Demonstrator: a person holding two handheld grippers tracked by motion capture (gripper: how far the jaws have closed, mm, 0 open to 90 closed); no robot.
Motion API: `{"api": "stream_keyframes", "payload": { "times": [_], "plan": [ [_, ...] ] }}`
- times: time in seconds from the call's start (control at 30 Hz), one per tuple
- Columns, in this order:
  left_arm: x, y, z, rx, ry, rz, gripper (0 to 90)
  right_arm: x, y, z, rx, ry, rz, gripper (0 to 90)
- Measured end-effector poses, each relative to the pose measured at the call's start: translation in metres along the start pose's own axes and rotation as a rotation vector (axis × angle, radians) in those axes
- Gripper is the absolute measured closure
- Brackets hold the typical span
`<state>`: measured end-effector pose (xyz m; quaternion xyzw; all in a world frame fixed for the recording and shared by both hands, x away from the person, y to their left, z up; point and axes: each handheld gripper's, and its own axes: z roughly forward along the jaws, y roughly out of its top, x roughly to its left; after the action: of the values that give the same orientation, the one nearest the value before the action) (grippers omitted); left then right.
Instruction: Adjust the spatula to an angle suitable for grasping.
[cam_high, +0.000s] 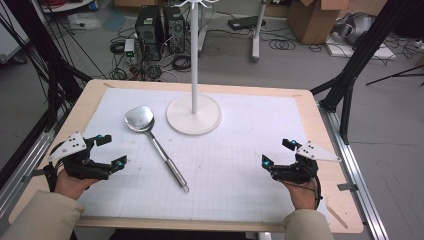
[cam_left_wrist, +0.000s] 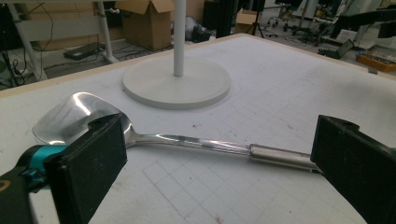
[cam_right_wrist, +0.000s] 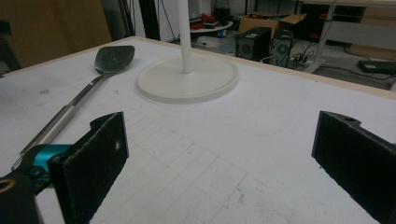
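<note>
Flanking the spatula (cam_high: 152, 142) — white stand (cam_high: 194, 114) close behind.

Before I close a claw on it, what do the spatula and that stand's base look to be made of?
Spatula: looks like polished steel; the blade mirrors light and the handle has a brushed silver sheen. Stand base: a smooth matt white disc with no glare, possibly painted metal or plastic; the look leaves that open.

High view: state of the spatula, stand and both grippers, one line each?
metal spatula: lying flat on the mat, untouched.
white stand: upright on its round base, behind the spatula.
left gripper: jaws open, nothing held, beside the spatula.
right gripper: jaws open, nothing held, over bare mat.
</note>
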<state>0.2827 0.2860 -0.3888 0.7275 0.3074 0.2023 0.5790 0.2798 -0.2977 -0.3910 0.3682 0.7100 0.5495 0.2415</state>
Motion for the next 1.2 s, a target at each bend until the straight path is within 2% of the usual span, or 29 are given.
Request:
{"api": "stream_keyframes", "payload": {
  "times": [0.13, 0.3, 0.4, 0.47, 0.53, 0.57, 0.63, 0.8, 0.97, 1.2],
  "plan": [
    [0.002, 0.004, 0.001, 0.016, 0.002, -0.017, 1.7, 0.000, 0.000, -0.001, -0.001, -0.003, 0.006, 2.8],
    [0.003, 0.009, 0.001, 0.025, -0.027, -0.015, 1.7, -0.002, 0.000, -0.001, -0.003, -0.008, 0.013, 2.8],
    [0.003, 0.014, 0.001, 0.044, -0.039, 0.002, 1.7, -0.002, 0.000, -0.002, -0.009, -0.006, 0.020, 2.8],
    [0.003, 0.018, -0.001, 0.036, -0.046, -0.007, 1.8, -0.002, 0.000, -0.002, -0.012, -0.005, 0.020, 2.8],
    [0.003, 0.020, -0.002, 0.027, -0.048, -0.008, 2.4, -0.002, 0.000, -0.002, -0.013, -0.005, 0.022, 2.8],
    [0.003, 0.021, -0.003, 0.023, -0.049, -0.005, 5.5, -0.003, 0.000, -0.001, -0.013, -0.005, 0.028, 2.8],
    [0.003, 0.022, 0.000, 0.043, -0.053, -0.009, 6.2, -0.004, 0.000, -0.001, -0.010, -0.008, 0.026, 2.8],
    [-0.003, 0.037, 0.008, 0.059, -0.053, 0.027, 6.3, -0.003, 0.000, -0.002, -0.026, -0.006, 0.032, 2.8],
    [-0.007, 0.055, 0.014, 0.064, -0.067, 0.056, 11.8, -0.003, 0.000, -0.003, -0.027, -0.003, 0.031, 2.8],
    [-0.011, 0.071, 0.025, 0.118, -0.091, 0.087, 17.6, -0.003, 0.000, -0.004, -0.038, -0.001, 0.034, 2.8]
  ]
}}
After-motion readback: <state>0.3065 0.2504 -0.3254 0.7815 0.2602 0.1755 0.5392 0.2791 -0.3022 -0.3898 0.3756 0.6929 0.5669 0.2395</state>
